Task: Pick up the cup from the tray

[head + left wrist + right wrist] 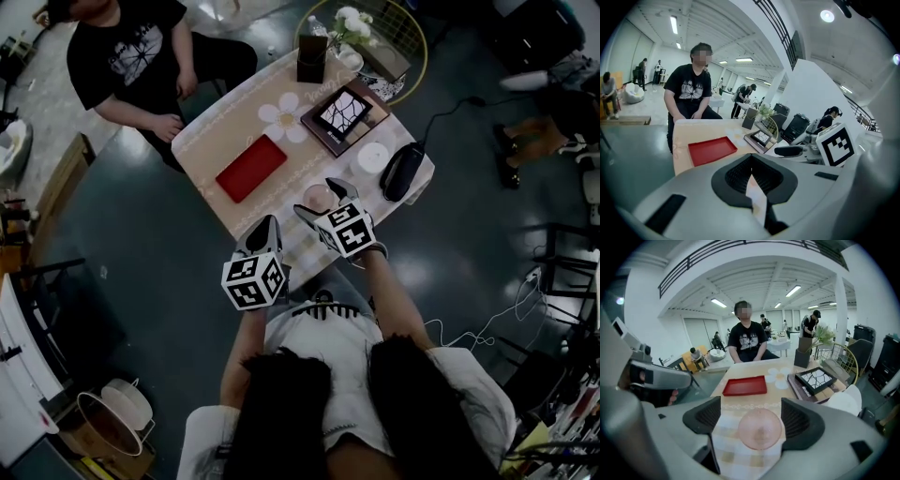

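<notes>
A translucent pink cup (pixel 759 428) stands upright on the checked cloth at the table's near edge, not on the tray. My right gripper (pixel 752 409) is open, one jaw on each side of the cup, with a small gap at the left jaw. From the head view the cup (pixel 319 198) sits between the right gripper's (pixel 316 197) jaws. The red tray (pixel 250 168) lies empty, farther out on the table and to the left. My left gripper (pixel 267 226) hovers at the table's near edge, left of the cup, jaws shut on nothing (pixel 751 174).
A person in a black T-shirt (pixel 131 56) sits at the table's far side. On the table are a flower-shaped mat (pixel 284 118), a framed picture on a book (pixel 343 113), a white round object (pixel 372 157), a black object (pixel 403 171) and a dark holder (pixel 312 57).
</notes>
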{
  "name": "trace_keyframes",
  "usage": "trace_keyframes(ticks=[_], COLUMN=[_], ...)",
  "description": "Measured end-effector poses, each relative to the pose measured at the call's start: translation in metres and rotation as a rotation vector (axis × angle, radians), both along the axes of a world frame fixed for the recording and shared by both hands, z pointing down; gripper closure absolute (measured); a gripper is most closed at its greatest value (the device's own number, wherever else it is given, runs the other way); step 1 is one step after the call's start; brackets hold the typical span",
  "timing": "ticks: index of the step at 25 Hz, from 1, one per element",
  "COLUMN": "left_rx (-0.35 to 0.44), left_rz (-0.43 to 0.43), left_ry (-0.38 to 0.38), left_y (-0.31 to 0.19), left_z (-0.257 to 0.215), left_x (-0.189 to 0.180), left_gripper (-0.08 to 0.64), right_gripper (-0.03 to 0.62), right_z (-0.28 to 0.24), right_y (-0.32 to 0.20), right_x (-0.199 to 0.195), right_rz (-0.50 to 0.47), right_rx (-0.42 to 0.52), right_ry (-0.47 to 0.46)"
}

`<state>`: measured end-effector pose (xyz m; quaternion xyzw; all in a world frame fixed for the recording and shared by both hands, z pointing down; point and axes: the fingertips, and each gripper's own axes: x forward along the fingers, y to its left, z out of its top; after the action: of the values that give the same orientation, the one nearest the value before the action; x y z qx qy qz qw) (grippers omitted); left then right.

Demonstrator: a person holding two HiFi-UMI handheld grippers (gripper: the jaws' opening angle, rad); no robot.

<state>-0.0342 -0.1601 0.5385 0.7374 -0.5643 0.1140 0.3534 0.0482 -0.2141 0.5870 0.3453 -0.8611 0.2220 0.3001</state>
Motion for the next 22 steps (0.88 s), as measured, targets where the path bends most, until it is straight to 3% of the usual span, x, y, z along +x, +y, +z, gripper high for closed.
trace_keyframes(ticks=[6,10,14,15,17,20,22], left_rx=[0.04,0.052,0.083,0.092,0.106,0.115,0.125], left_rz=[0.01,0.029,0.032,0.033,0.042,0.064,0.072], left_ry=[0.01,0.032,0.03,0.031,0.039,0.045,0.037], left_y=[0.0,0.001,0.001,0.001,0.001,0.003,0.005], left_z=[-0.012,-0.02,-0.031,-0.035,-0.041,-0.048,-0.052], left_x=[0.002,0.004,0.005,0.006,0.008,0.012,0.013], left_gripper=[0.554,0.554,0.554,0.554,0.554,0.554,0.554], right_gripper=[0.204,0.206,0.209,0.236,0.429,0.47,0.548], right_z=[-0.059,-0.096,-0.113,-0.113,-0.11,-0.107,-0.107], right_y=[-0.005,-0.002,0.005,0.006,0.008,0.017,0.021], right_x=[0.0,-0.002,-0.001,0.001,0.006,0.006,0.005], right_rz=[0.065,0.077,0.087,0.099,0.138,0.149,0.152], right_rx=[0.138,0.168,0.184,0.192,0.206,0.186,0.184], right_ry=[-0.11,-0.227,-0.246,-0.231,-0.196,-0.195,-0.188])
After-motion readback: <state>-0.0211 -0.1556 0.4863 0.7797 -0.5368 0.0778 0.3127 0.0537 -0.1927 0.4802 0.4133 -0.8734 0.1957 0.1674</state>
